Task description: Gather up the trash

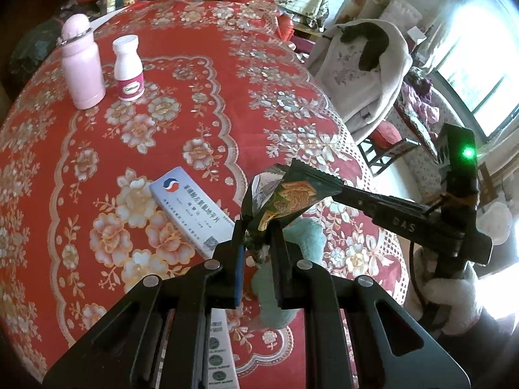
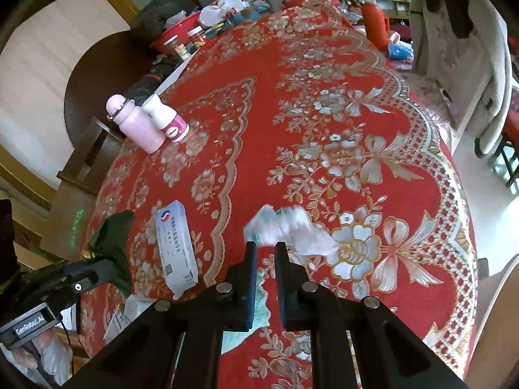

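Observation:
My left gripper (image 1: pixel 258 231) is shut on a dark green cracker wrapper (image 1: pixel 288 197) and holds it above the red floral tablecloth (image 1: pixel 201 103). The right gripper's fingers (image 1: pixel 324 181) touch the wrapper's far end in the left wrist view. In the right wrist view my right gripper (image 2: pixel 266 248) has its jaws close together with a gap between them. Just past its tips hangs a blurred pink and white wrapper (image 2: pixel 285 230); whether it is pinched is unclear. The left gripper with the dark wrapper (image 2: pixel 112 236) shows at the left.
A white medicine box (image 1: pixel 194 210) (image 2: pixel 175 246) lies near the grippers. A pink flask (image 1: pixel 82 61) (image 2: pixel 134 123) and a white pill bottle (image 1: pixel 128 68) (image 2: pixel 168 120) stand at the table's far left. A teal cloth (image 1: pixel 292 253) lies under the grippers. A chair with a coat (image 1: pixel 363 64) stands right of the table.

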The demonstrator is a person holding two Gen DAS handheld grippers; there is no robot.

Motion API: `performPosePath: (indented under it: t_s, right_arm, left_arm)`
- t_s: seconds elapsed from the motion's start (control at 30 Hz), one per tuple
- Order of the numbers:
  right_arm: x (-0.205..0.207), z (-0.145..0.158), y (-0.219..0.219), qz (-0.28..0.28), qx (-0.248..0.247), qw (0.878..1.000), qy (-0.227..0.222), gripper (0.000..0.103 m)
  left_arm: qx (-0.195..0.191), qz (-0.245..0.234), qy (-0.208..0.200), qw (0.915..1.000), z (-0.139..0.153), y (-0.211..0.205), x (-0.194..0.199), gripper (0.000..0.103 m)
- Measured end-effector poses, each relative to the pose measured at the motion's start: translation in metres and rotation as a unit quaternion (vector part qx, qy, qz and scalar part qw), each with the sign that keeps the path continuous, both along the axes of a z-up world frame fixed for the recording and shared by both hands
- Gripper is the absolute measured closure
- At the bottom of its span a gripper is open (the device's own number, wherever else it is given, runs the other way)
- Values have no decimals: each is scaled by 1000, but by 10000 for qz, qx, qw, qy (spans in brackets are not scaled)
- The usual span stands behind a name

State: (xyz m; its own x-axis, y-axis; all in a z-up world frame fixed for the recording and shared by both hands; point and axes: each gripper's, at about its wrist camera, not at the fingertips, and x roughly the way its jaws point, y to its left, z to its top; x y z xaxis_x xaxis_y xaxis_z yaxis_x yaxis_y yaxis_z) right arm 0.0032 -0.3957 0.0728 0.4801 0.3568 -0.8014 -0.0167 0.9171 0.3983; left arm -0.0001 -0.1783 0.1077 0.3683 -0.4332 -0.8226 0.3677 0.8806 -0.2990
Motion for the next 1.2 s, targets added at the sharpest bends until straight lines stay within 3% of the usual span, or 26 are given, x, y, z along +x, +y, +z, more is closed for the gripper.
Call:
performPosePath:
  t_s: [0.03,0.1,0.13,0.5,0.53,0.67,0.7,0.83,1.1,1.17,1.2]
  right_arm:
    - [1,-1,-1,-40,-21,10000,23,68]
    - [1,-3,-5,-198,72,9998,-36,39]
    - [2,-4,-7,-235,78,9997,-50,38]
    - [46,-38,6,-112,-472,9987,185,39]
    - [47,-40,9,-63,-470,9987,170,53]
    - [45,-39,12,25,-489,9988,93,81]
    - [44,-38,12,34,-463,9989,91,92]
    - [30,-23,7,87,-365,9993,-44,97]
    - [5,7,-4,154,-363,9986,-343,98]
    - [8,6,-1,262,-471,9983,-225,82]
    - [9,4,-1,267,-466,9984,-191,53]
  left_arm:
    - [7,-13,6,10000,-1,-1,0,91]
    - [25,-45,18,10000,-2,-2,-2,91]
    - [42,-52,16,10000,-2,-2,-2,91]
    - [-57,236,21,9997,1,15,6,91]
    - [-56,239,23,9997,1,15,6,91]
    - [-50,237,14,9997,1,15,7,91]
    - [-53,239,18,9997,1,15,7,91]
    - [-92,250,36,9996,2,10,5,91]
    - [-137,107,-64,9998,10,-15,-7,91]
    - [-152,116,-65,9998,10,-17,-9,91]
    - [-154,119,-50,9998,9,-17,-10,91]
